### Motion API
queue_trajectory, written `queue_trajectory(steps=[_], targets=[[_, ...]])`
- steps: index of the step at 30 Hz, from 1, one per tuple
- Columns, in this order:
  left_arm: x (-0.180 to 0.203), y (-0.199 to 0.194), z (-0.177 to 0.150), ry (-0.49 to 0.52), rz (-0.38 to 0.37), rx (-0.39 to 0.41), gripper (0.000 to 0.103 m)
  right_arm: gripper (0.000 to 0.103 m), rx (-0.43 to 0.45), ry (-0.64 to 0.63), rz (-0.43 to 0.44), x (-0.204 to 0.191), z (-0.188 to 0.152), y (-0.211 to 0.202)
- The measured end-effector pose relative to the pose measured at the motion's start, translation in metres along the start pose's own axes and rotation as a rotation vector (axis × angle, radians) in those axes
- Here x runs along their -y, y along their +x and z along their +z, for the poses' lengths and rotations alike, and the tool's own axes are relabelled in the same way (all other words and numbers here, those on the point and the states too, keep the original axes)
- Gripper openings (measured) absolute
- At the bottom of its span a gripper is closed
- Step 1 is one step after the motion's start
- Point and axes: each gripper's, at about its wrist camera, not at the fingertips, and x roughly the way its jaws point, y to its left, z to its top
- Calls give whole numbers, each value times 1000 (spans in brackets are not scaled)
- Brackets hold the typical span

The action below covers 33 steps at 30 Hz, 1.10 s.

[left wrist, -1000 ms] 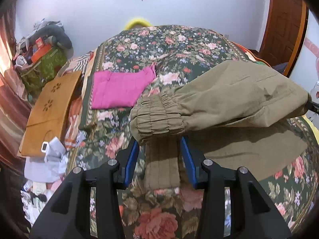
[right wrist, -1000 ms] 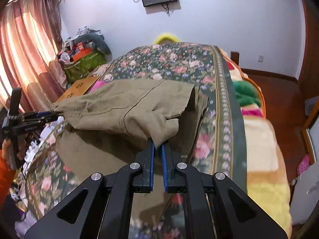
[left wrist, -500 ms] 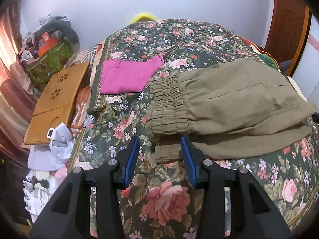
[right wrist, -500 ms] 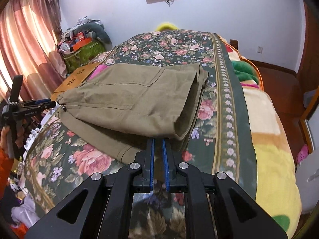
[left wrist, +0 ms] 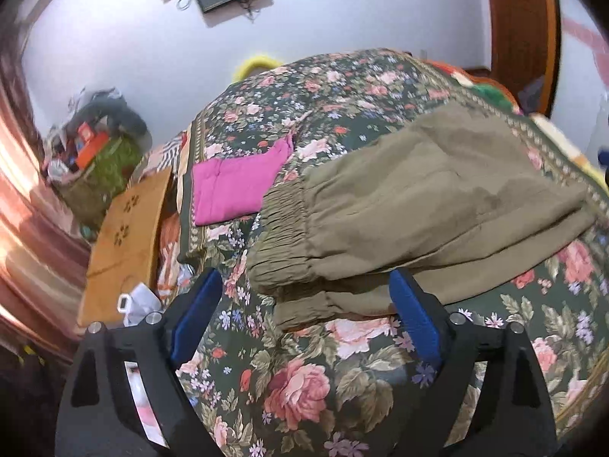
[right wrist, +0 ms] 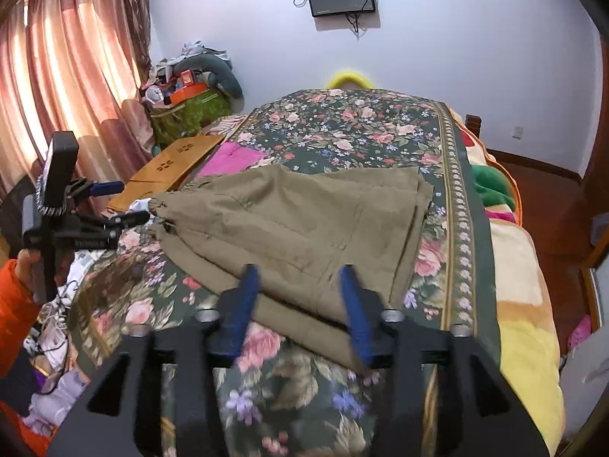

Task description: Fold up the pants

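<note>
The olive pants (left wrist: pixel 418 209) lie folded on the floral bedspread (left wrist: pixel 297 381), with the gathered elastic end (left wrist: pixel 281 243) toward my left gripper. They also show in the right wrist view (right wrist: pixel 304 224). My left gripper (left wrist: pixel 304 304) is open and empty, just in front of the gathered end. My right gripper (right wrist: pixel 300 301) is open and empty at the near edge of the folded pants. The left gripper also shows in the right wrist view (right wrist: pixel 125 205), held off the bed's left side.
A folded pink garment (left wrist: pixel 232 186) lies on the bed beyond the pants. A wooden board (left wrist: pixel 125 236) and cluttered bags (left wrist: pixel 95 152) sit beside the bed on the left. A colourful blanket (right wrist: pixel 521 274) covers the bed's right edge.
Both grippers have let go of the pants and opened wide. The lifted fold has dropped flat onto the bed. Both grippers have drawn back slightly.
</note>
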Motion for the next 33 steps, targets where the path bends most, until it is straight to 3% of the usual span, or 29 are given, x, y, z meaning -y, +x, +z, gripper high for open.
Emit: queue_trajectory(steps=[2, 4, 12, 16, 21, 26, 27, 29, 33], targets=[[10, 6, 1, 41, 1, -13, 90, 63, -12, -13, -2, -4, 2, 11], [22, 13, 3, 88, -2, -25, 90, 68, -32, -25, 3, -9, 1, 19], [54, 40, 14, 198, -40, -49, 90, 68, -123, -71, 47, -21, -3, 51], [56, 41, 28, 180, -104, -43, 90, 68, -159, -106, 63, -30, -3, 66], [55, 40, 41, 173, -121, -38, 90, 69, -172, -162, 60, -40, 1, 79], [43, 34, 49, 103, -163, -32, 90, 69, -166, -207, 52, -44, 7, 91], [41, 33, 49, 96, -166, -31, 90, 67, -167, -213, 52, -45, 8, 93], [39, 31, 49, 82, -172, -30, 90, 45, -160, -225, 53, -46, 10, 95], [43, 32, 44, 104, -185, -50, 90, 26, -134, -213, 42, -45, 13, 90]])
